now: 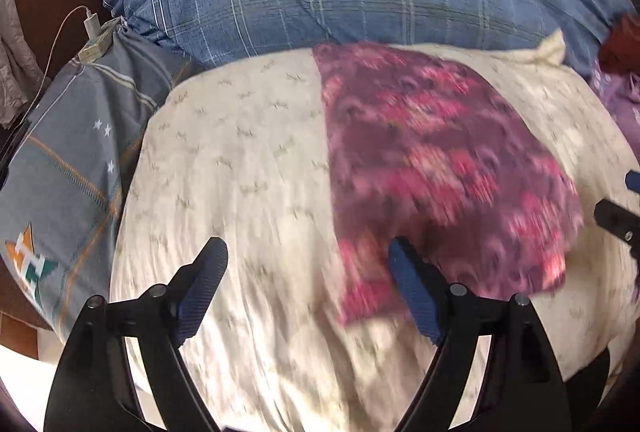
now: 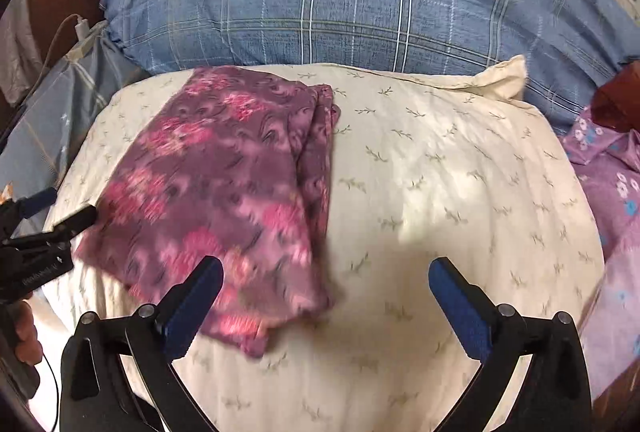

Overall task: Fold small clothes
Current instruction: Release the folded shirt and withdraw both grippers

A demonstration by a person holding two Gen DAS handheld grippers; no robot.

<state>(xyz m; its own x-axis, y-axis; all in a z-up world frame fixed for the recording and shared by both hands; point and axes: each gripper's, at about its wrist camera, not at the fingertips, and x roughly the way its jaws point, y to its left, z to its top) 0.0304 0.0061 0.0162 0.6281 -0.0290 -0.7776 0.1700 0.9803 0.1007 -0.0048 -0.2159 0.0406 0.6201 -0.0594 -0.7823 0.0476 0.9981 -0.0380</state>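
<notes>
Right wrist view shows the purple floral garment [image 2: 224, 192] lying already folded into a layered rectangle on the cream pillow [image 2: 440, 192], with the right gripper [image 2: 326, 296] and left gripper [image 1: 308, 284] both spread wide and empty, so remaining work appears limited to the lilac flowered clothes [image 2: 612, 192] alongside.

Landmark: pillow [image 2: 420, 192].
- folded garment [image 2: 224, 192] lies on pillow, left half in right wrist view, near edge close to pillow front.
- plaid cushion [image 2: 360, 4] directly behind pillow, touching its back edge.
- charger [image 1: 91, 24] with cable, left-rear of pillow, on sheet [image 1: 72, 152] that runs along pillow's left side.
- floral cloth [image 2: 612, 200] right of pillow, against its right edge.
- left gripper [image 1: 304, 288] above pillow front, one finger over garment's near edge.
- right gripper [image 2: 326, 296] above pillow front, right of left one.
</notes>
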